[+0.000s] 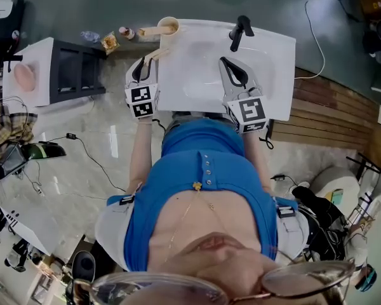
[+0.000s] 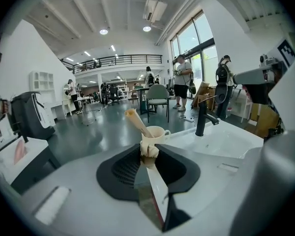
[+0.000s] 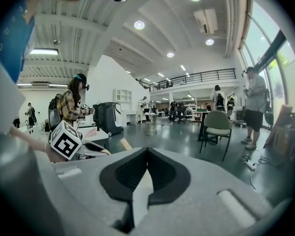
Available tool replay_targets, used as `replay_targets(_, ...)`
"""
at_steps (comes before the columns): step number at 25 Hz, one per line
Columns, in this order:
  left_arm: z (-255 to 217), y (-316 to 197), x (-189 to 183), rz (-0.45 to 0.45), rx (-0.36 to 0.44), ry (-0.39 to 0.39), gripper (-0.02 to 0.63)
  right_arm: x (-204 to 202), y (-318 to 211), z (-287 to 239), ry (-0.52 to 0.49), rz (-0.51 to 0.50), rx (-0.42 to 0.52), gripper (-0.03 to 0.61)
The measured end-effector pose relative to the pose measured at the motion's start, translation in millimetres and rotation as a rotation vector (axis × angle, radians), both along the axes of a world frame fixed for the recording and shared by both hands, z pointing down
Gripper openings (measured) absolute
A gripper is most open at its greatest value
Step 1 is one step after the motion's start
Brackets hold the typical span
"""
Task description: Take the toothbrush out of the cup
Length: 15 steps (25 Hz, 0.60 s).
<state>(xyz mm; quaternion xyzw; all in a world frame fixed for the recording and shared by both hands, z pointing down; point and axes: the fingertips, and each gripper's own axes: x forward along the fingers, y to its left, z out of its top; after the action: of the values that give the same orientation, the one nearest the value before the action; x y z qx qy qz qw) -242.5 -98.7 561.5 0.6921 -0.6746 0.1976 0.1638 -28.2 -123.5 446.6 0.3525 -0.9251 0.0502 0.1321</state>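
My left gripper (image 2: 148, 154) pinches the toothbrush (image 2: 136, 123) by its lower end. The shaft slants up-left from my tips, with the cup (image 2: 160, 134) just beyond. It looks light, stiff and smooth, so it will likely pivot; mid-handle is the safer hold. My right gripper (image 3: 147, 154) is closed and empty.

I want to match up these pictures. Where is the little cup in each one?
Head view: the cup is at the top, on the back left corner of the sink.
Left gripper view: the cup is in the middle, straight ahead.
Right gripper view: not in it.
Landmark: the black tap, right of the cup in both.
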Motion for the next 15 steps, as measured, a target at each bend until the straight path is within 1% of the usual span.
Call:
replay_targets(6, 5.0, 8.4, 1.6, -0.018, -0.014, 0.009, 0.097, 0.6, 0.0, 0.3, -0.001, 0.0, -0.001, 0.002)
replay_targets(10, 11.5, 18.6, 3.0, -0.027, -0.031, -0.009, 0.097, -2.7, 0.2, 0.2, -0.002, -0.014, -0.001, 0.002)
replay_targets(13, 15.6, 26.4, 8.1, -0.04, -0.047, 0.009, 0.098, -5.8, 0.7, 0.1, -0.003, -0.03, -0.001, 0.002)
replay_targets(15, 19.9, 32.3, 7.8, -0.056, -0.059, 0.005, 0.098, -7.7, 1.1, 0.1, -0.002, -0.043, 0.0, 0.002)
